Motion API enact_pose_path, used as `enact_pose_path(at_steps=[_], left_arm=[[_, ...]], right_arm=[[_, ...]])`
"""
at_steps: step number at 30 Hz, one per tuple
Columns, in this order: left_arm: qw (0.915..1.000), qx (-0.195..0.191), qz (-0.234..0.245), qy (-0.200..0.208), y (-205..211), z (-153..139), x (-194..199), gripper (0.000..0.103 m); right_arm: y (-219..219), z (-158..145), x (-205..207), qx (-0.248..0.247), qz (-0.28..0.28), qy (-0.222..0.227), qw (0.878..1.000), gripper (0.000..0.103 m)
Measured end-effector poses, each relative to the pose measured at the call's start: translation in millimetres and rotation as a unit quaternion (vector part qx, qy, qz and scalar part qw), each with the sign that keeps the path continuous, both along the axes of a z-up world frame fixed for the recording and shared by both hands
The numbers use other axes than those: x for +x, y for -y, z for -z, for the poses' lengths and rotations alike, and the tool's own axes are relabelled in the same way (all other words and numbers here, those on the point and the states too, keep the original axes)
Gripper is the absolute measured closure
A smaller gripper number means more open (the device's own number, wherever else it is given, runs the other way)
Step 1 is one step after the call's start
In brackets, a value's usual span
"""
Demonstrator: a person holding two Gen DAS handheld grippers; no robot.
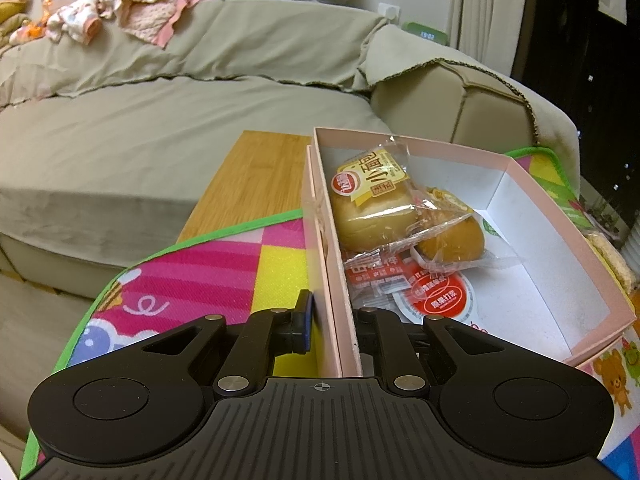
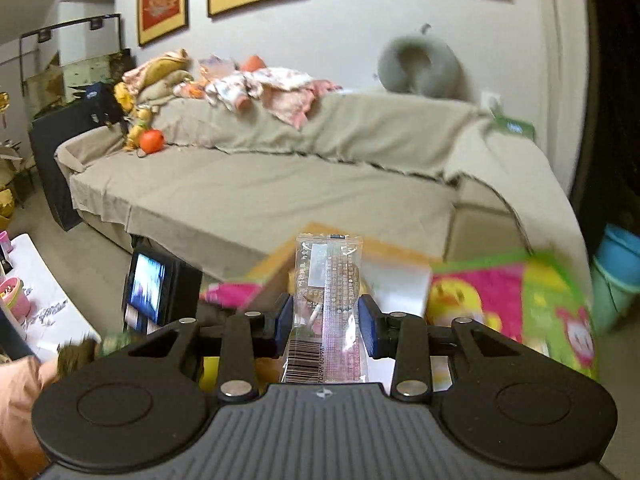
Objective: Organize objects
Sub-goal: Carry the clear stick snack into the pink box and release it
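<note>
A pink cardboard box [image 1: 552,208] with a white inside lies on the colourful play mat [image 1: 192,280]. It holds two wrapped buns [image 1: 376,208] and red-and-white sachets [image 1: 436,296]. My left gripper [image 1: 332,320] is shut on the box's near left wall, one blue pad outside and the other finger inside. In the right wrist view my right gripper [image 2: 326,320] is shut on a clear snack packet [image 2: 326,304] with a barcode, held upright between the blue pads, above the mat [image 2: 500,304]. The box shows there only as a pale blur behind the packet.
A beige covered sofa [image 1: 160,112] runs across the back with clothes [image 1: 120,12] and a grey neck pillow [image 2: 420,64] on it. A wooden board [image 1: 256,176] lies under the mat. A small screen [image 2: 148,284] and a white table [image 2: 44,300] stand at left, a blue bin [image 2: 616,272] at right.
</note>
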State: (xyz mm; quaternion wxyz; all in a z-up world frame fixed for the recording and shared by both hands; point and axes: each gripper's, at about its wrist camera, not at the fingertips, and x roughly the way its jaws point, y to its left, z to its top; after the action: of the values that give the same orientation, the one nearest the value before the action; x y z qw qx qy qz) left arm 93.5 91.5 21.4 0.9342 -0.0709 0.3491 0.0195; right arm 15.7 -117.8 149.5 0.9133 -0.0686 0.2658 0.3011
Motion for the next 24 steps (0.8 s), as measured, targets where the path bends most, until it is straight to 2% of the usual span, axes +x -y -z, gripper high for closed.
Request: enact_pose_path(at_steps=[4, 8, 12, 20, 24], left_arm=[[1.0000, 0.000, 0.001, 0.000, -0.4, -0.2, 0.2, 0.089], [1.0000, 0.002, 0.004, -0.001, -0.3, 0.0, 0.8, 0.089], [1.0000, 0.003, 0.006, -0.001, 0.5, 0.3, 1.1, 0.089], [1.0000, 0.004, 0.006, -0.002, 0.8, 0.2, 0.9, 0.089], [1.0000, 0.007, 0.005, -0.003, 0.9, 1.4, 0.5, 0.089]], right_arm=[[-30.1, 1.1, 35.7, 0.006, -0.038, 0.006, 0.999, 0.064], [-41.8, 19.3, 58.8, 0.000, -0.030, -0.014, 0.999, 0.062], [-20.4, 39.9, 56.7, -0.011, -0.008, -0.032, 0.999, 0.054], [44.9, 88.1, 35.6, -0.046, 0.063, -0.082, 0.994, 0.052], [66.3, 102.5, 28.8, -0.053, 0.086, -0.095, 0.990, 0.049]])
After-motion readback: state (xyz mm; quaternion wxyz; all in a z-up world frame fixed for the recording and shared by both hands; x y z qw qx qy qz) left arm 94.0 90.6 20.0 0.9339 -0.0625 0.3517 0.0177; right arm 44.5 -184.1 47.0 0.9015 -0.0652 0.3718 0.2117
